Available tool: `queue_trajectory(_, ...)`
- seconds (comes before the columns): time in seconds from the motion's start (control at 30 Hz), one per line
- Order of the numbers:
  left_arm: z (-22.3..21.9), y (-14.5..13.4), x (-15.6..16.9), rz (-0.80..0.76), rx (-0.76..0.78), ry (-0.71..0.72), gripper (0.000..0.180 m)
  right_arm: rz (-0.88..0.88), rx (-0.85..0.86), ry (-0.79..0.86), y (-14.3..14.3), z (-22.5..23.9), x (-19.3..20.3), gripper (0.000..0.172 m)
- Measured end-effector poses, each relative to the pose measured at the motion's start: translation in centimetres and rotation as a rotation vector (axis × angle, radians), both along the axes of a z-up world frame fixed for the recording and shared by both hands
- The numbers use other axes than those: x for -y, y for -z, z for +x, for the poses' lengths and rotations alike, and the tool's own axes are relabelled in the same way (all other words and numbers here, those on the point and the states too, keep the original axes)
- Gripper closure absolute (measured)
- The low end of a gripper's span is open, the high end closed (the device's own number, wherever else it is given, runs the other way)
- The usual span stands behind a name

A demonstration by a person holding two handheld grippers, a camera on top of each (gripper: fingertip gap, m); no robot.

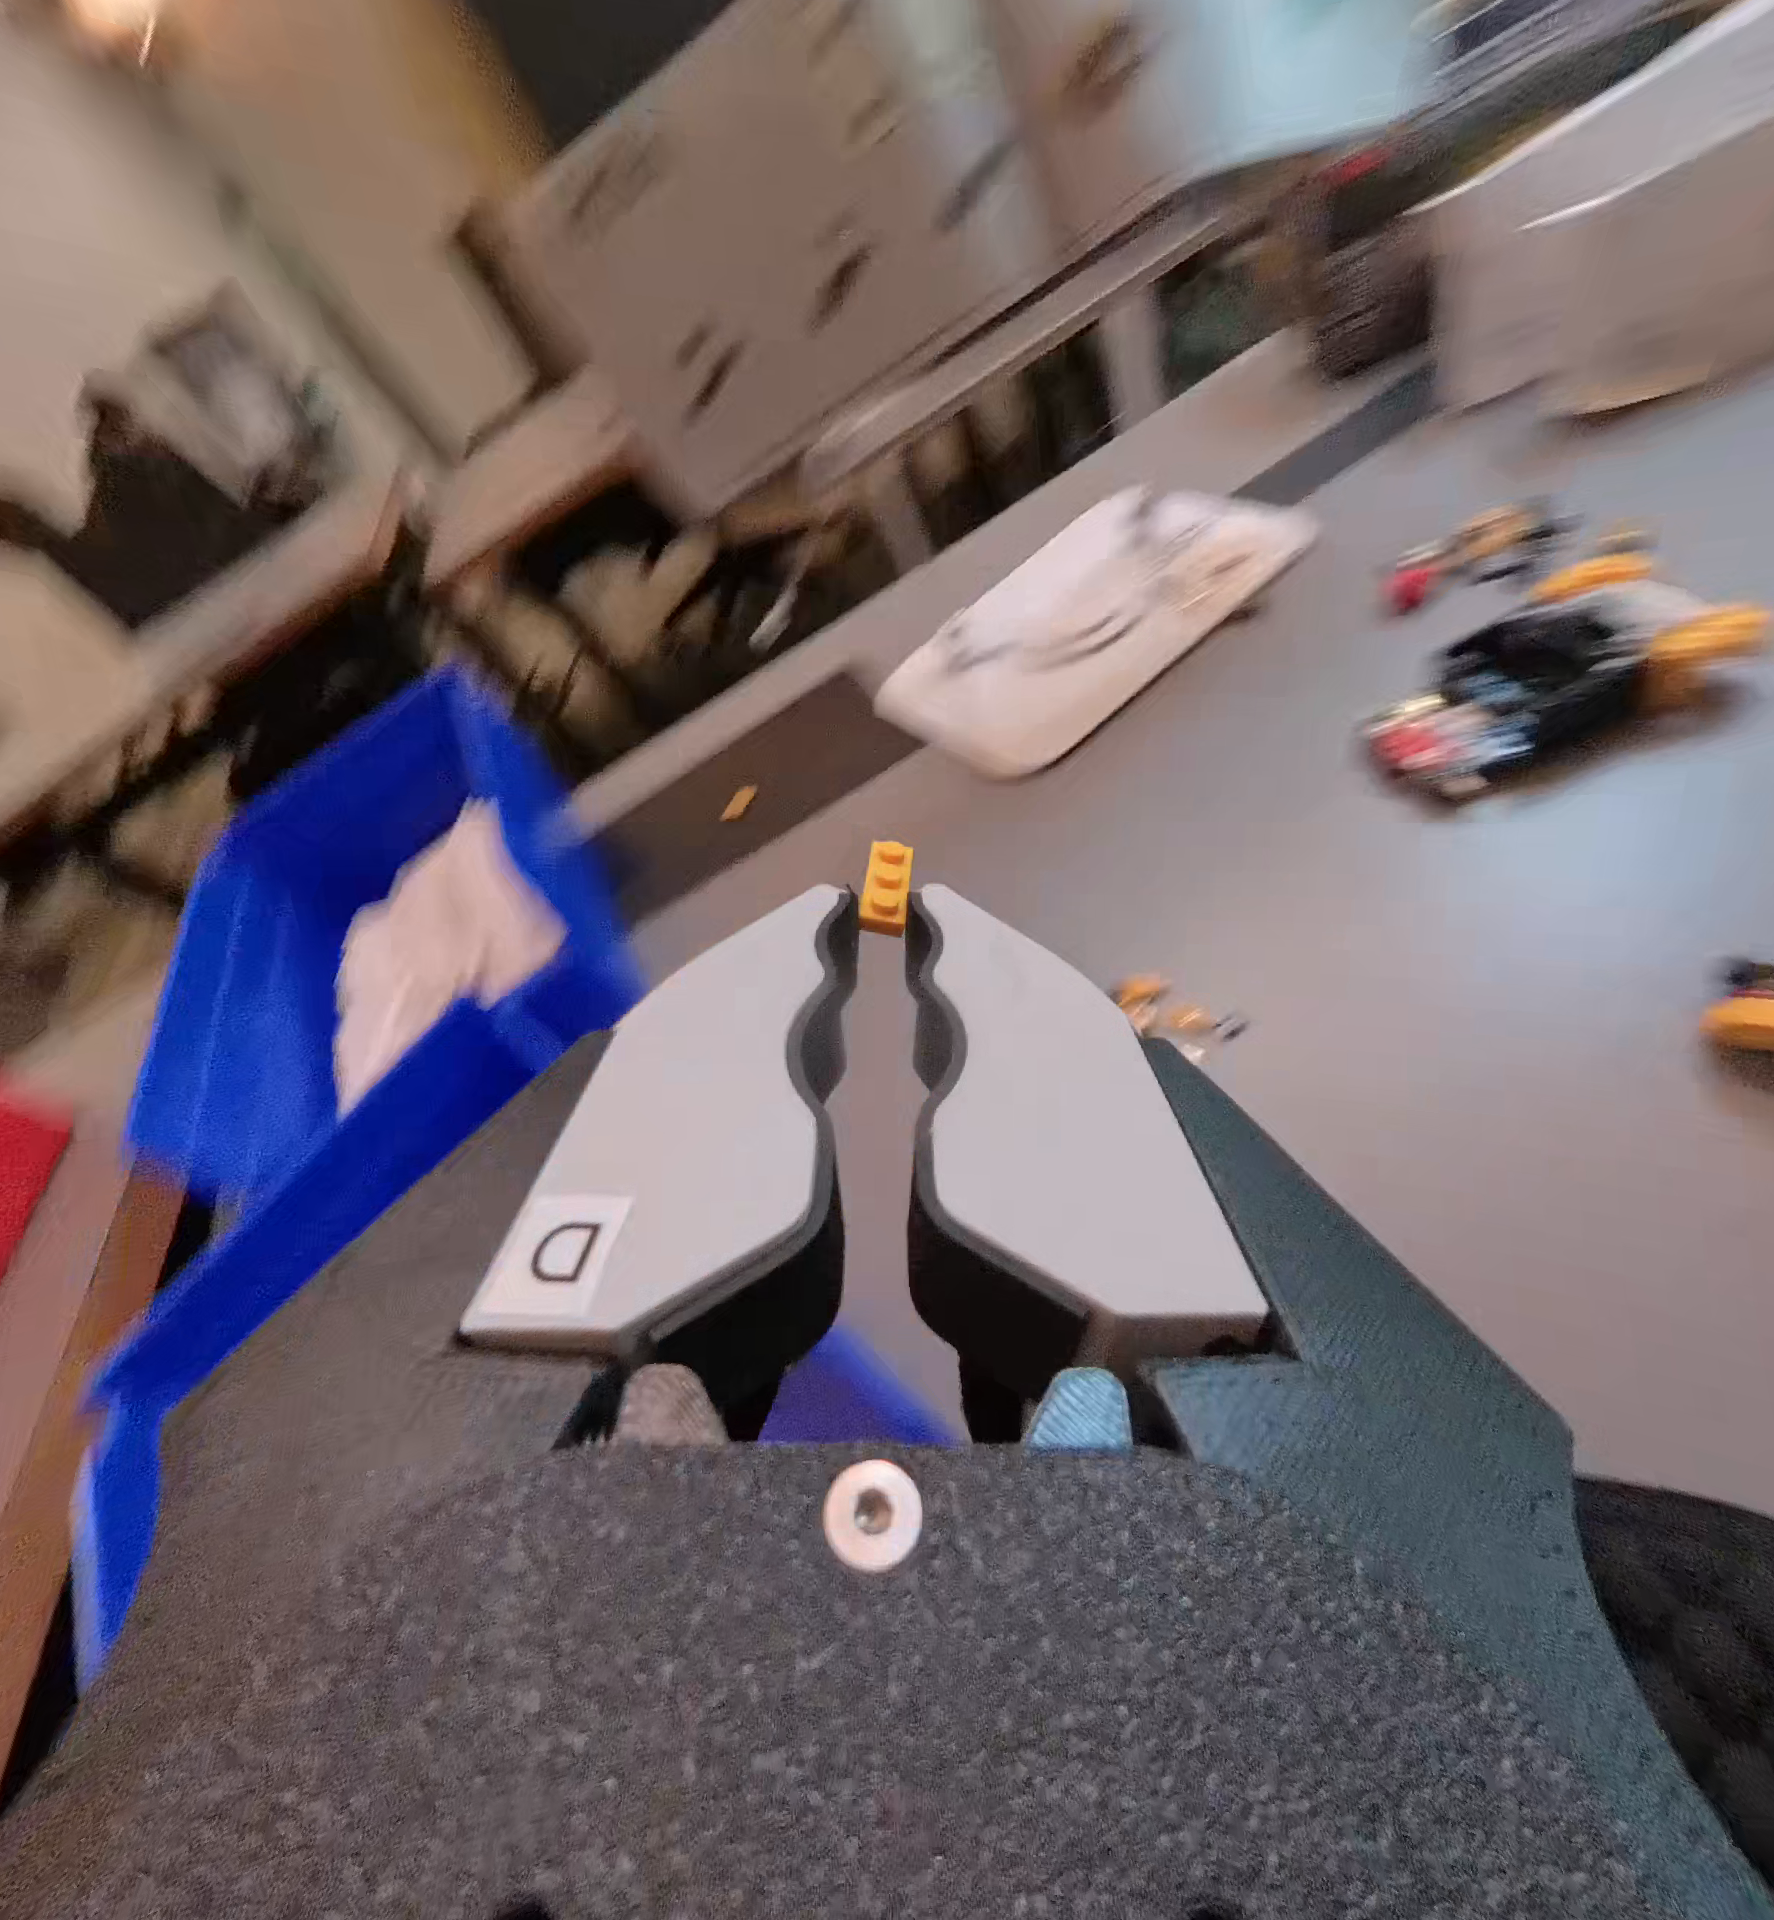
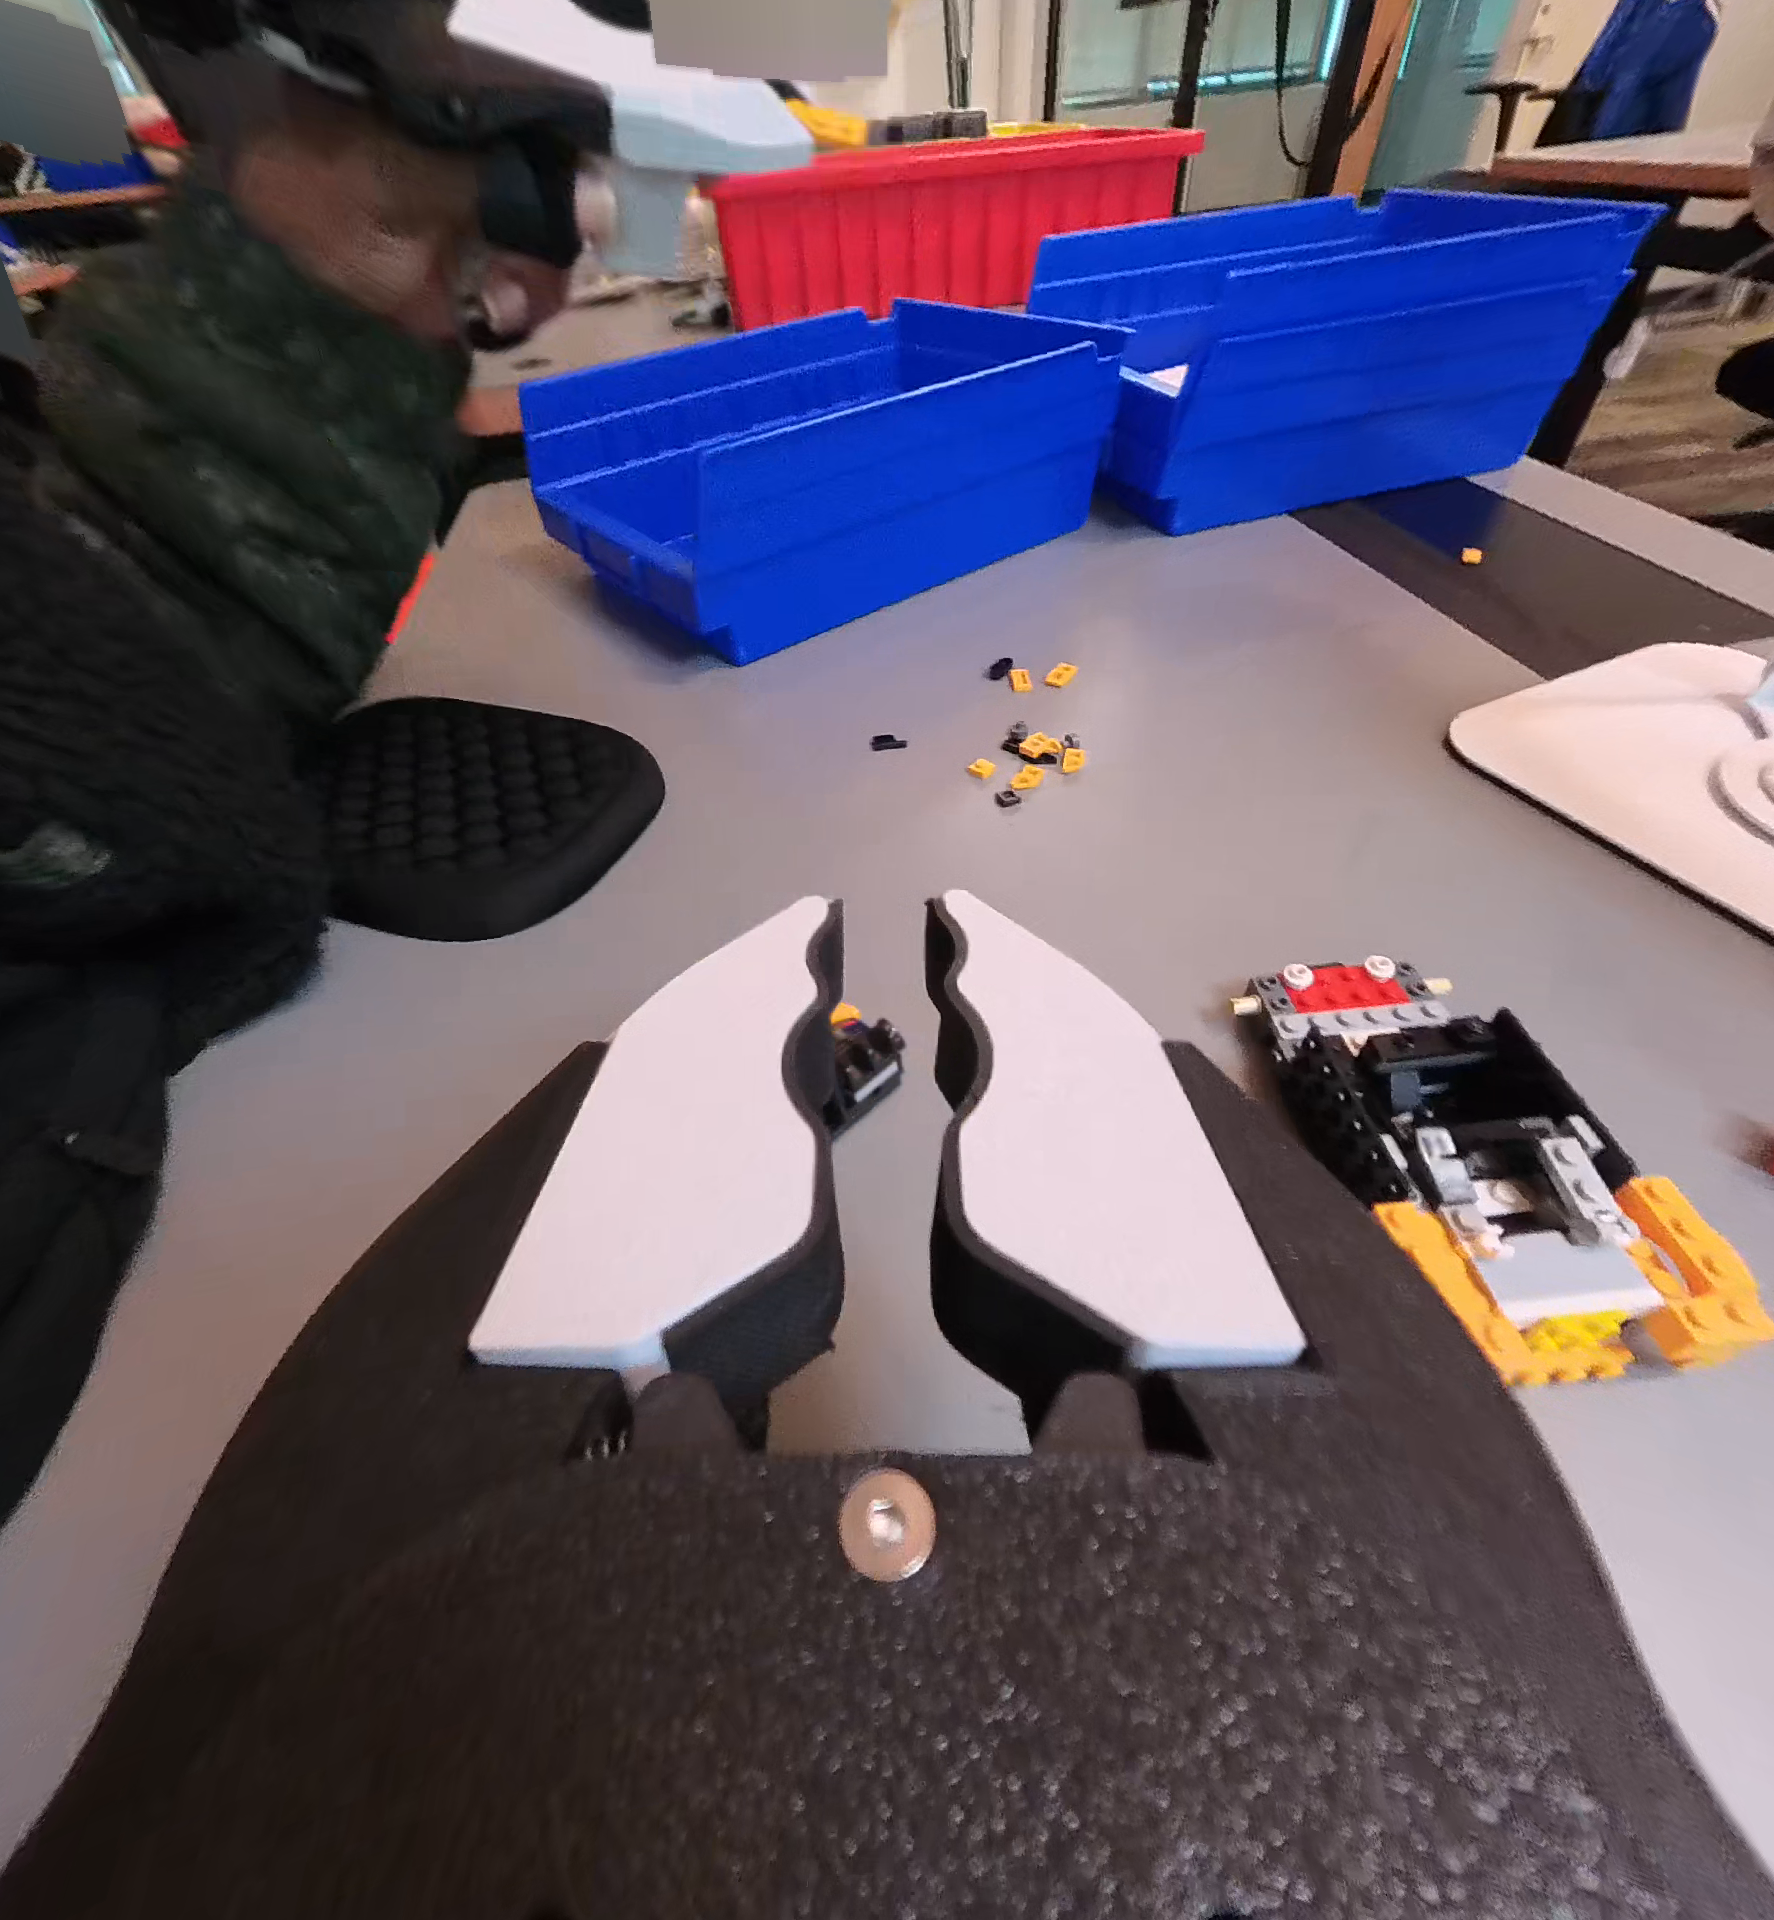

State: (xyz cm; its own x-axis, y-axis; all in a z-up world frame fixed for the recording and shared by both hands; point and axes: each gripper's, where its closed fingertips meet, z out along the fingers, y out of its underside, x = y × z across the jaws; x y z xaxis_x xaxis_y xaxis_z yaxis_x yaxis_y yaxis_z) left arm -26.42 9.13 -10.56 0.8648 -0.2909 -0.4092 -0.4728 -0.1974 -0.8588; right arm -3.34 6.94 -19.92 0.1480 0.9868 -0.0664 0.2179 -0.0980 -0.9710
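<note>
Left wrist view: the left gripper (image 1: 885, 906) is clenched on a small orange studded brick (image 1: 884, 889), both fingertips pressed to its sides, held clear of the grey table (image 1: 1330, 1039) beside a blue bin (image 1: 270, 987) with white contents. Right wrist view: the right gripper (image 2: 883, 914) stands slightly parted and grasps nothing; a small dark brick piece (image 2: 862, 1065) lies on the table below its fingers. A partly built brick car (image 2: 1485, 1164) sits to its right, with loose orange and black pieces (image 2: 1034, 743) ahead near two blue bins (image 2: 821, 468).

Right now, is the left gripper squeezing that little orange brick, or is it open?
Squeezing it. The left gripper has both fingertips pressed against the orange brick, held off the table.
</note>
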Motion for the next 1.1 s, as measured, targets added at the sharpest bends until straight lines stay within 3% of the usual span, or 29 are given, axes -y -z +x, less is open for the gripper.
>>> queue_trajectory(0.07, -6.4, 1.0, 0.4, -0.079, 0.075, -0.211, 0.172, -0.028, 0.015, 0.009, 0.5, 0.0, -0.2, 0.158)
queue_trajectory(0.17, -13.1, 4.5, 1.6, -0.247, 0.087, -0.432, 0.172, -0.023, 0.042, 0.008, 0.9, -0.2, -0.1, 0.158)
queue_trajectory(0.2, -14.1, 5.6, 2.0, -0.295, 0.092, -0.462, 0.171, -0.016, 0.047, 0.008, 0.9, -0.2, 0.0, 0.158)
queue_trajectory(0.3, -15.3, 8.0, 2.4, -0.414, 0.130, -0.519, 0.139, -0.013, 0.046, 0.013, 0.8, -0.3, -0.1, 0.159)
queue_trajectory(0.37, -15.4, 8.6, 2.3, -0.441, 0.154, -0.533, 0.116, -0.019, 0.044, 0.015, 0.8, -0.2, -0.2, 0.159)
queue_trajectory(0.47, -15.3, 8.3, 1.8, -0.446, 0.172, -0.527, 0.103, -0.015, 0.042, 0.022, 0.7, 0.0, -0.3, 0.160)
queue_trajectory(0.6, -11.3, 3.6, -1.1, -0.267, 0.143, -0.377, 0.120, -0.014, 0.038, 0.030, 0.6, 0.1, -0.5, 0.161)
queue_trajectory(0.63, -9.1, 2.1, -2.2, -0.211, 0.141, -0.291, 0.131, -0.017, 0.039, 0.029, 0.7, 0.1, -0.5, 0.161)
queue_trajectory(0.7, -3.6, -0.5, -4.6, -0.082, 0.162, -0.068, 0.177, -0.021, 0.043, 0.030, 0.8, 0.1, -0.5, 0.162)
queue_trajectory(0.83, 4.1, -1.4, -10.0, -0.045, 0.346, 0.117, 0.180, 0.002, 0.060, 0.047, 0.7, 0.4, -0.7, 0.164)
queue_trajectory(0.93, 3.5, 1.1, -15.9, -0.029, 0.326, -0.034, 0.180, 0.023, 0.060, 0.054, 0.3, 0.6, -0.6, 0.166)
queue_trajectory(1.1, -3.2, 9.1, -23.9, -0.142, 0.333, -0.332, 0.175, 0.076, 0.062, 0.087, -0.3, 1.0, -0.9, 0.167)
